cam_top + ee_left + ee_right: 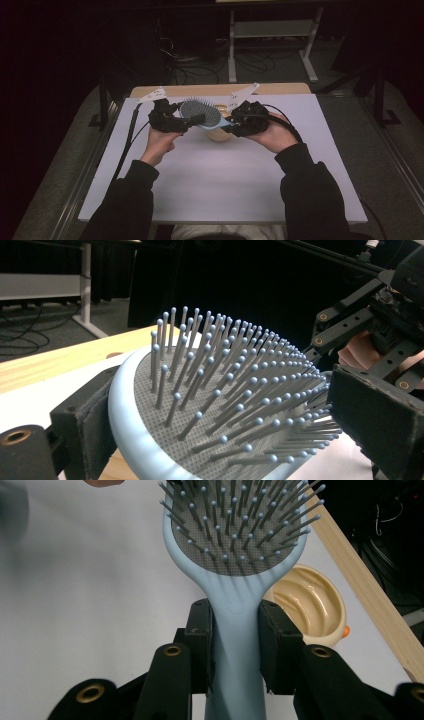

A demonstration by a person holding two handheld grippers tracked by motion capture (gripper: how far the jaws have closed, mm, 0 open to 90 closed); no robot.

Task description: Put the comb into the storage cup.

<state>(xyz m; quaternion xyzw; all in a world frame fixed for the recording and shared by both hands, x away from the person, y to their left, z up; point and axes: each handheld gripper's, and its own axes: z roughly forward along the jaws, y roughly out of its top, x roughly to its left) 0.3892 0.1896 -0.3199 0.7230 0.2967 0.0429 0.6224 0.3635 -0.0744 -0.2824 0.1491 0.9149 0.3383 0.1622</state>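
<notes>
Above white table point(210, 175) (dark room), hairbrush point(201, 112), tan bowl point(306, 605)

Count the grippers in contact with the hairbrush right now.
1 for certain. The right gripper clamps the hairbrush by its handle. The left gripper straddles the brush head with one jaw on each side; whether its pads touch isn't clear.

One hairbrush point(201, 113), one bowl point(312, 605)
</notes>
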